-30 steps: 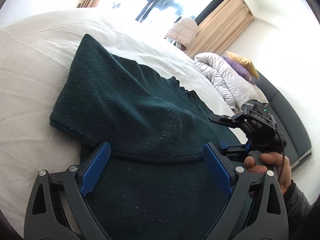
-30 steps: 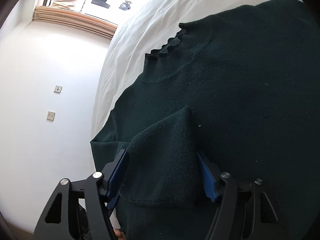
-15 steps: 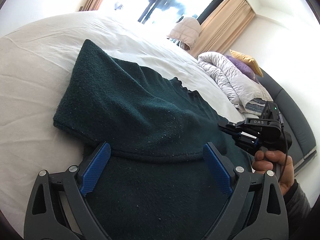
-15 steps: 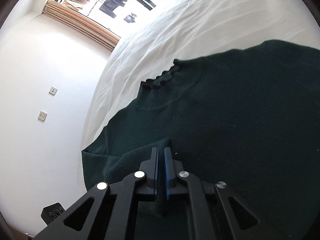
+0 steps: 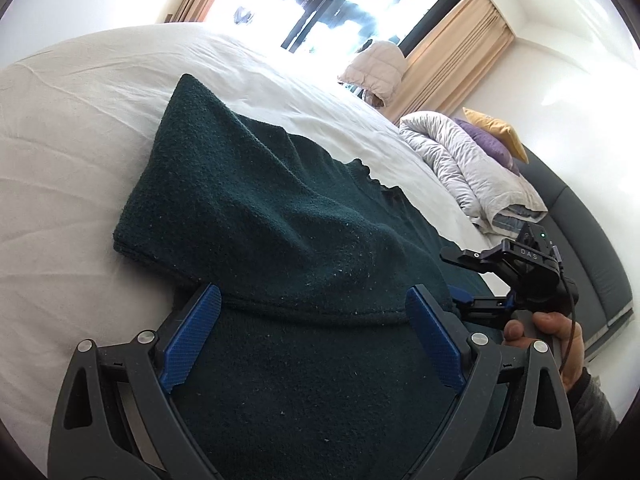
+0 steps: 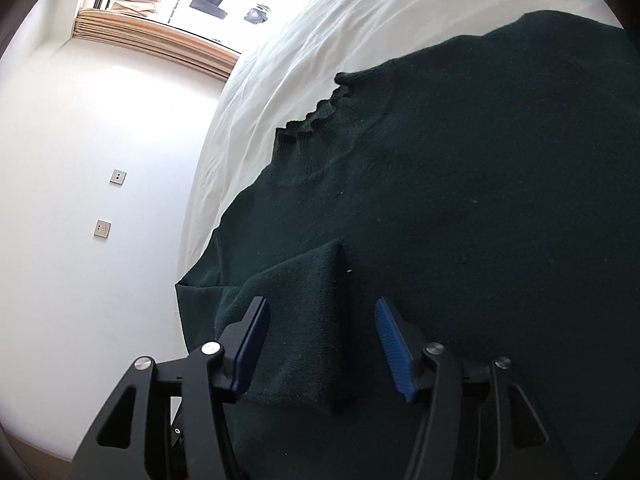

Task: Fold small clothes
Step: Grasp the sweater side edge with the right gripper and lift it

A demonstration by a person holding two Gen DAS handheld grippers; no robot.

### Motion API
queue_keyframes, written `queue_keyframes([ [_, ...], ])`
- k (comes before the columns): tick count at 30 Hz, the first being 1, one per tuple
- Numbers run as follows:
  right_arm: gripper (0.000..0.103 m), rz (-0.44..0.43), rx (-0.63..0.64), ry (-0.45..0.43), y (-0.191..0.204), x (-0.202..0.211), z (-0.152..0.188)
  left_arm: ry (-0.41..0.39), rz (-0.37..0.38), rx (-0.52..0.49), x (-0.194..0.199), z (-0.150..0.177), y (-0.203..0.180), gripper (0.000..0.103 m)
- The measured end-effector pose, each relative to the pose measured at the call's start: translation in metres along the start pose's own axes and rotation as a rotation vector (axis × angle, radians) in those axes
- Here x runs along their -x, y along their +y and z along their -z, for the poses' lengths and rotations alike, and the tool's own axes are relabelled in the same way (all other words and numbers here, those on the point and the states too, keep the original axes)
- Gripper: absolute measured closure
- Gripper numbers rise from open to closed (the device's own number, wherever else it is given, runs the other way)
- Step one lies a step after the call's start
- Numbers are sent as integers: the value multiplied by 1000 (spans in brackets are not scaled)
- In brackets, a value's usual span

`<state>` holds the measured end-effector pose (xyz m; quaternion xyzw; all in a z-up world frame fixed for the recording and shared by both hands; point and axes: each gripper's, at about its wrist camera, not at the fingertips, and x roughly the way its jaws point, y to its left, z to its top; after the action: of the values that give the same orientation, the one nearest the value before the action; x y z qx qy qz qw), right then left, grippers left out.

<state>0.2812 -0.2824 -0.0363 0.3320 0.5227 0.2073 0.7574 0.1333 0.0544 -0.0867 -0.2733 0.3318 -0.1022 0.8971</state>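
Observation:
A dark green knit sweater [image 5: 280,224] lies on the white bed [image 5: 72,152], its frilled collar [image 6: 316,116] away from me. One sleeve is folded over the body, its cuff edge [image 5: 320,312] lying between the blue pads of my left gripper [image 5: 316,336], which is open and holds nothing. The other sleeve's cuff [image 6: 316,320] lies folded onto the body between the fingers of my right gripper [image 6: 320,340], which is open. The right gripper also shows in the left wrist view [image 5: 520,268], held by a hand.
A rumpled grey duvet [image 5: 468,164] with purple and yellow cushions lies at the far right by a dark headboard [image 5: 592,248]. A window with beige curtains [image 5: 448,60] is behind the bed. A white wall with sockets [image 6: 104,228] borders the bed's side.
My right gripper, shut on the sleeve cuff half a second ago, has opened and the cuff lies on the sweater. The left gripper stays open in place.

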Motion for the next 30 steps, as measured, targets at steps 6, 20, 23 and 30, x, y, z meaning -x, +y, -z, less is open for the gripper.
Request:
queue_keyframes([
  [6,70,76,106,77,28,-25,6,-5,6,-2,-4,-1,3,9],
  [20,94,157,161,-136,30,32,-19,-28,4,15,1,-6,13,9],
  [23,94,174,115,-152,5,43,-24,-28,-6,5,0,-6,12,9],
  [30,94,183,-13,-198,-51,68,-24,-23,-18,-1,-3,-6,7,9],
])
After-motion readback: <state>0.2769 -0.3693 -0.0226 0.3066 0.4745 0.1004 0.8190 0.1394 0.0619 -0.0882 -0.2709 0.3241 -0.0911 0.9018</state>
